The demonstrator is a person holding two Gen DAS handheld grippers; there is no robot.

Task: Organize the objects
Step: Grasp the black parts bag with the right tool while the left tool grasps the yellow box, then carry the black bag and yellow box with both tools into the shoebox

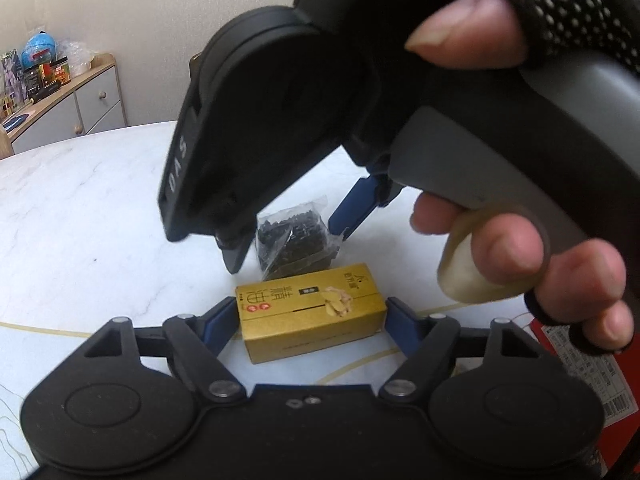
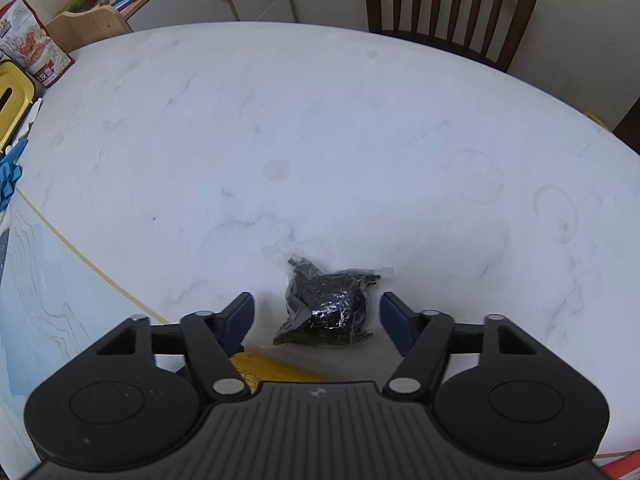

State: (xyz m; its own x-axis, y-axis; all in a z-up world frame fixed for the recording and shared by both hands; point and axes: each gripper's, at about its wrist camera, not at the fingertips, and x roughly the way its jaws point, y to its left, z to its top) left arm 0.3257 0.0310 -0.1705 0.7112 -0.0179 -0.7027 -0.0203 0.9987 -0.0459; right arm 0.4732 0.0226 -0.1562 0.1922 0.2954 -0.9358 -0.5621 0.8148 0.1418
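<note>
The left gripper [image 1: 310,318] has its fingers closed against both ends of a gold box [image 1: 310,322] resting on the white marble surface [image 1: 100,220]. Just beyond the box lies a clear packet of dark bits [image 2: 326,306]; the right gripper [image 2: 316,312] hangs over it, fingers wide on either side, not touching.

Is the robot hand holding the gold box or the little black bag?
The left gripper grips the gold box by its short ends. The right gripper straddles the black bag, open.
</note>
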